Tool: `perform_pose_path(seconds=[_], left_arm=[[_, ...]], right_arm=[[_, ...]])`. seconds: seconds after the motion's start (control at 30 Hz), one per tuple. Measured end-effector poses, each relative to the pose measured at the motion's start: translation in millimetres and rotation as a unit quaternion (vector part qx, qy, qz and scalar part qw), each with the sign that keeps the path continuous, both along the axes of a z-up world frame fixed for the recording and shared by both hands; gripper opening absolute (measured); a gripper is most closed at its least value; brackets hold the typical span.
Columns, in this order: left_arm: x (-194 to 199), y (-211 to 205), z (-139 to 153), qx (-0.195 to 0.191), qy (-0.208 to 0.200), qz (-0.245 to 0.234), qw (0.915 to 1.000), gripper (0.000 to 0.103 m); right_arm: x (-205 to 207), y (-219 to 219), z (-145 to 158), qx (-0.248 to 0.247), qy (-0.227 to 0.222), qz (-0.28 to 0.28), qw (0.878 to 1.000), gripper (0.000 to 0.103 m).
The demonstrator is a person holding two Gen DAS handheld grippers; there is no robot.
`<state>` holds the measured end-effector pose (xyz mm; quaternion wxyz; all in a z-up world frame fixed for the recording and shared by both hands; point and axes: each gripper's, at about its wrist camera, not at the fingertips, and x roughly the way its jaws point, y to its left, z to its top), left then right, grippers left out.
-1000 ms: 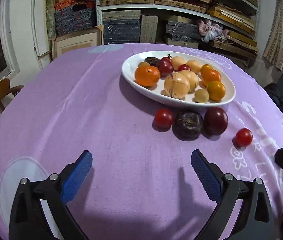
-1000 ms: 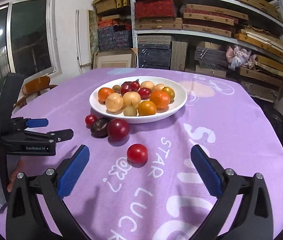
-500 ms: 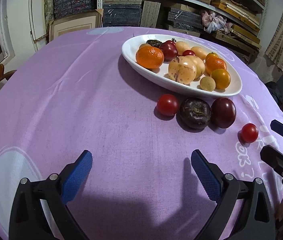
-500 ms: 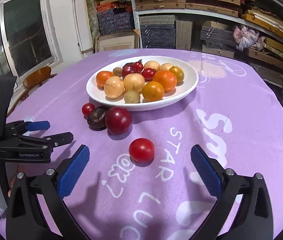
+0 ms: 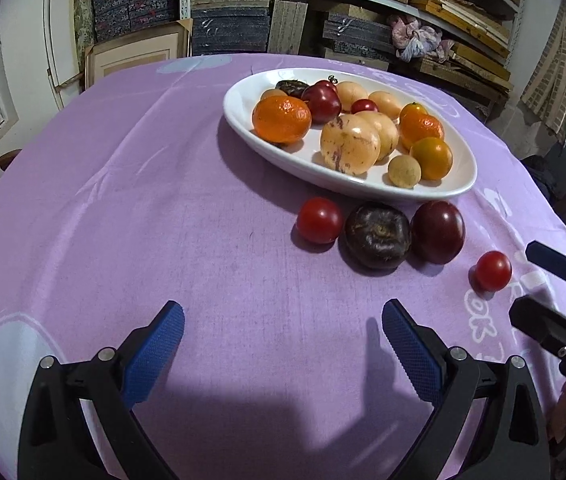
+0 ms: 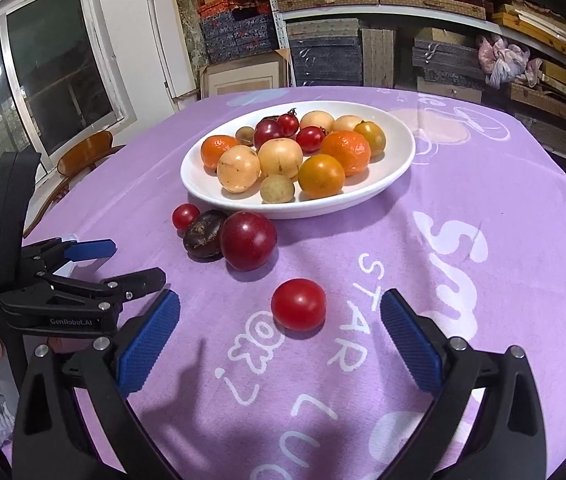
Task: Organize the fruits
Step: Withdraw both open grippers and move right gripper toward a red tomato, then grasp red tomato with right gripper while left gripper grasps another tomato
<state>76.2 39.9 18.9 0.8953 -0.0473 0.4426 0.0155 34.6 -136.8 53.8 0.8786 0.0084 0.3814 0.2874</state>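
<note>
Lone cherry tomato [image 6: 298, 304] sitting on the purple tablecloth [image 6: 503, 240], just ahead of the right gripper [image 6: 279, 334] and lined up between its blue pads, nothing touching it. Jaws spread wide, empty. Looks like the approach step for a pick. Next move probably: ease forward and down so the pads bracket the tomato, then close gently, since it's round, smooth and likely to roll or squish.

Further back, three more strays in a row beside the white plate [image 6: 399, 160]: small red tomato [image 6: 185, 216], dark wrinkly fruit [image 6: 204, 234], big dark-red plum [image 6: 247, 246], the last two touching. Plate already loaded with oranges and pale fruit.

Left gripper [image 5: 283, 344] also wide open, holding nothing, hovering over bare cloth, well short of the row.
</note>
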Motion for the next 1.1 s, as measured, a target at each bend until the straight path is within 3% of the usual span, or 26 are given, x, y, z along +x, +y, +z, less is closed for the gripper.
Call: perform_pose_path(seconds=[0.13, 0.2, 0.23, 0.27, 0.6, 0.63, 0.67, 0.7, 0.9, 0.97, 1.07, 1.1], left_arm=[[12.9, -3.8, -3.4, 0.024, 0.014, -0.004, 0.9996, 0.100], [12.4, -6.6, -4.7, 0.036, 0.017, -0.006, 0.9992, 0.100], [11.9, -7.9, -5.1, 0.041, 0.018, -0.007, 0.9990, 0.100], [11.3, -8.1, -5.2, 0.041, 0.018, -0.007, 0.9990, 0.100], [10.9, -8.4, -5.4, 0.041, 0.018, -0.007, 0.9990, 0.100], [10.9, -8.4, -5.4, 0.040, 0.018, -0.007, 0.9990, 0.100], [10.7, -8.3, -5.3, 0.040, 0.018, -0.007, 0.9990, 0.100], [10.9, -8.4, -5.4, 0.041, 0.018, -0.007, 0.9990, 0.100], [10.7, -7.5, -3.0, 0.021, 0.011, -0.016, 0.9996, 0.100], [10.1, -10.2, 2.4, 0.018, -0.009, -0.030, 0.9994, 0.100], [18.0, -18.7, 9.7, 0.081, -0.037, -0.028, 0.9956, 0.100], [22.0, -18.7, 10.6, 0.074, -0.036, -0.043, 0.9957, 0.100]], right_arm=[[2.6, 4.8, -2.3, -0.007, 0.010, 0.013, 1.000, 0.098], [3.4, 10.1, -4.5, -0.016, 0.015, 0.026, 0.999, 0.082], [5.7, 12.2, -6.7, -0.019, 0.024, 0.031, 0.999, 0.066], [8.3, 12.7, -8.8, -0.020, 0.033, 0.033, 0.999, 0.064], [21.9, 10.4, -16.4, 0.006, 0.061, 0.024, 0.998, 0.062], [21.2, 12.9, -16.2, -0.001, 0.058, 0.026, 0.998, 0.056], [20.5, 14.6, -16.0, -0.005, 0.056, 0.029, 0.998, 0.040], [20.5, 16.2, -16.8, -0.007, 0.059, 0.034, 0.998, 0.031], [16.8, 16.1, -17.8, -0.010, 0.058, 0.033, 0.998, 0.031], [15.7, 15.0, -18.3, -0.010, 0.059, 0.034, 0.998, 0.031], [15.3, 13.5, -18.8, -0.007, 0.060, 0.034, 0.998, 0.031], [15.2, 12.5, -19.1, -0.005, 0.061, 0.034, 0.998, 0.031]])
